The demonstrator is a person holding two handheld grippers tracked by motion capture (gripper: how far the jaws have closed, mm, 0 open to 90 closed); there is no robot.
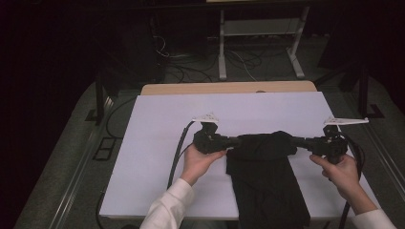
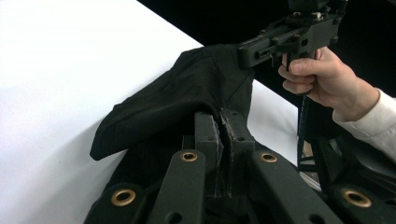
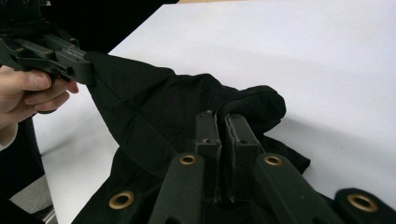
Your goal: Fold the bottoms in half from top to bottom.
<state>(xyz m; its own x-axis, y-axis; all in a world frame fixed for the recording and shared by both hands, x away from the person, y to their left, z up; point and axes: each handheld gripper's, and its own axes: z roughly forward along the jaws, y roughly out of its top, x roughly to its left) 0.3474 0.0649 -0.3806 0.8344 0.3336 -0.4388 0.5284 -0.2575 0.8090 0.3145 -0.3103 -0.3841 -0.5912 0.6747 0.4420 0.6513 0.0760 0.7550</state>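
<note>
Item: black cloth (image 1: 265, 167), gripped at both top corners.
My left gripper (image 1: 235, 141) and right gripper (image 1: 295, 140) clamp it tight over the white table (image 1: 157, 143).

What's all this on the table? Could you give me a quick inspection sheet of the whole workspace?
Surface: white table top, wooden edge at the far side.
Job's things: black cloth, top edge lifted, the rest lying flat toward the near edge.
Clutter: nothing seen.
Tongs: left tongs and right tongs each shut on a top corner of the cloth.
Cables: one black cable trails from the left tongs.
Surroundings: dark room, white metal stand, loose floor wires behind.
</note>
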